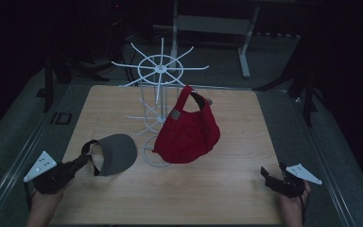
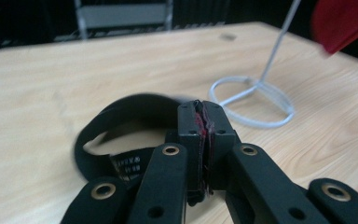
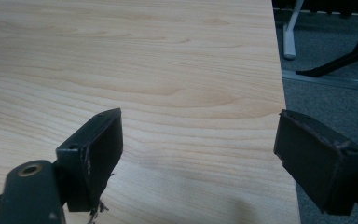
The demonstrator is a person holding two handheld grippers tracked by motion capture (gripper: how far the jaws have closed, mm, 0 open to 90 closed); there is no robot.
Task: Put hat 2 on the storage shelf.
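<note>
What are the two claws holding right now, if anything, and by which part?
The left claw is shut on the grey cap, gripping its black back strap. The right claw is open, holding nothing.

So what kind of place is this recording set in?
Probably a lab or studio set up for recording, not a shop: a dim room, one bare wooden table holding only a white wire rack, and metal stand legs on grey carpet behind.
</note>
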